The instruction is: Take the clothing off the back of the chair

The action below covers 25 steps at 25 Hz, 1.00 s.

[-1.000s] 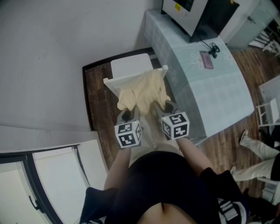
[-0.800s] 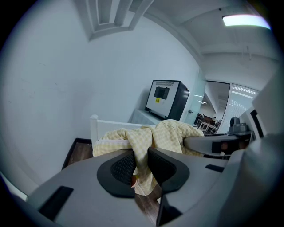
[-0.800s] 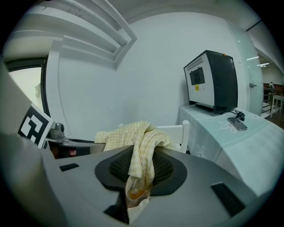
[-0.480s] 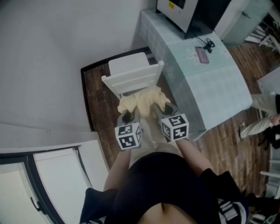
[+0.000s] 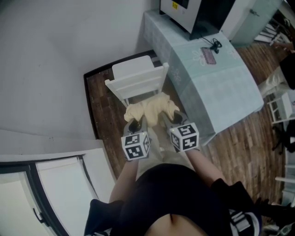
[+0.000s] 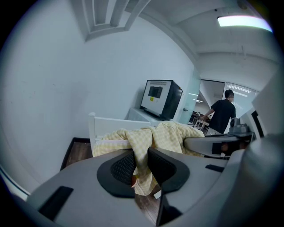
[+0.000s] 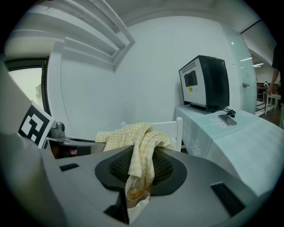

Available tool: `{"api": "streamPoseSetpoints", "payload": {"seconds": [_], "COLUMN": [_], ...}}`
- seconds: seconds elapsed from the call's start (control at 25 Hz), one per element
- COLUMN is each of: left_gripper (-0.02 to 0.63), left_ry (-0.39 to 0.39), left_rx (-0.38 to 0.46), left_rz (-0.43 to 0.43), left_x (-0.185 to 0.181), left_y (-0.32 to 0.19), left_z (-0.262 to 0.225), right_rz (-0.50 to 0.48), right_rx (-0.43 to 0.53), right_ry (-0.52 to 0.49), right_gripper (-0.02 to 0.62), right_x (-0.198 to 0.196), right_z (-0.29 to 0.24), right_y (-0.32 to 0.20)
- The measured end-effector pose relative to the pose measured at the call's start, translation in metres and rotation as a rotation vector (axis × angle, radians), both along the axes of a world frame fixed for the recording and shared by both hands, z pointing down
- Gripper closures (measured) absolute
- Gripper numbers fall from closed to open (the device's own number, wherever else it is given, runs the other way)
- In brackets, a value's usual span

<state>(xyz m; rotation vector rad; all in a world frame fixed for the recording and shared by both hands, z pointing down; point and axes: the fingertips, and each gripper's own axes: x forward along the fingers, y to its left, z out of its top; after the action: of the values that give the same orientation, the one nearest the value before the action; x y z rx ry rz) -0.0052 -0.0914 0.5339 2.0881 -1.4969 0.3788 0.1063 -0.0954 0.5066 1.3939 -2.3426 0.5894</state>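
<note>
Looking down in the head view, the pale yellow checked clothing (image 5: 151, 108) is bunched between two tools at 6 o'clock of the white chair (image 5: 137, 77). Its far edge lies just beside the backrest, and from above I cannot tell whether it touches the rail. The left hand-held gripper (image 5: 134, 124) and the right hand-held gripper (image 5: 175, 119) sit side by side, with their marker cubes toward the person's body.

From up there the cloth covers both sets of jaws. The left gripper view shows two dark pads pressed onto a fold of the checked fabric, which drapes away toward 2 o'clock. In the right gripper view the jaws pinch another fold, and a tail of cloth dangles below them.

A phone (image 5: 208, 56) lies on the light green desk (image 5: 226, 92) at 3 o'clock of the chair, near a black box-shaped machine (image 5: 198, 14). The left gripper view also takes in a person in a dark top (image 6: 222, 116), well apart.
</note>
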Motion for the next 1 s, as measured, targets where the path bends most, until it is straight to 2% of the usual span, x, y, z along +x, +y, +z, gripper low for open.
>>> {"api": "streamPoseSetpoints", "payload": {"seconds": [1.0], "left_gripper": [0.528], "left_ry": [0.008], "left_rx": [0.015], "left_rz": [0.000], "left_x": [0.006], "left_y": [0.020], "left_z": [-0.011], "right_rz": [-0.005], "right_rx": [0.031], "right_ry": [0.020], "right_gripper": [0.512], "right_x": [0.005], "right_z": [-0.013], "right_y": [0.023]}}
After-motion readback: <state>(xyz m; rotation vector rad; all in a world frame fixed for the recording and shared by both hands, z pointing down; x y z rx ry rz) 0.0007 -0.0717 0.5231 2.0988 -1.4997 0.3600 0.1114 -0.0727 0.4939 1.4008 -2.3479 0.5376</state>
